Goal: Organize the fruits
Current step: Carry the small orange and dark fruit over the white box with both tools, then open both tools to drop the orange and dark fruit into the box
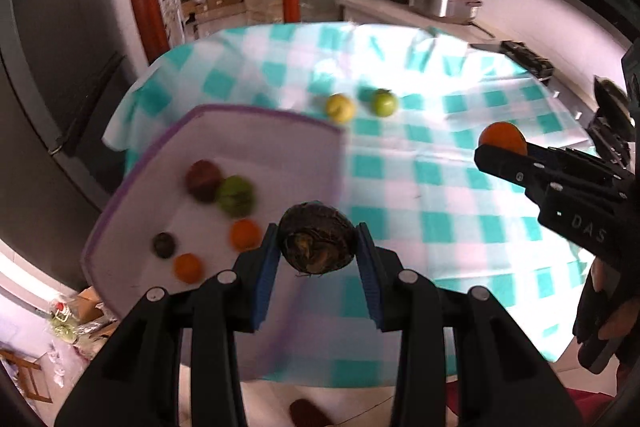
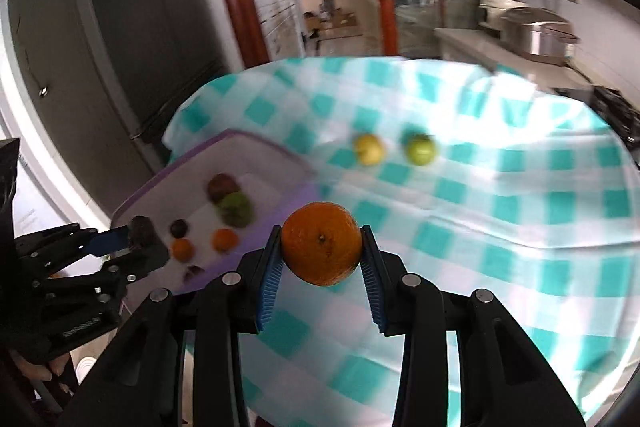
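Note:
My left gripper (image 1: 318, 247) is shut on a dark brown round fruit (image 1: 318, 241), held above the near right part of a white board with a purple rim (image 1: 256, 155). The board holds a dark red fruit (image 1: 203, 179), a green one (image 1: 236, 195), two oranges (image 1: 245, 235) (image 1: 187, 267) and a small dark fruit (image 1: 164, 245). My right gripper (image 2: 321, 251) is shut on an orange (image 2: 321, 243) above the checked cloth; it also shows in the left wrist view (image 1: 502, 147). A yellow fruit (image 1: 340, 108) and a green fruit (image 1: 384, 102) lie on the cloth beyond the board.
The table has a teal and white checked cloth (image 1: 460, 187). A dark fridge (image 1: 60, 75) stands to the left. A counter with steel pots (image 1: 444, 1) is at the back right. The floor with boxes (image 1: 80, 311) lies beyond the table's left edge.

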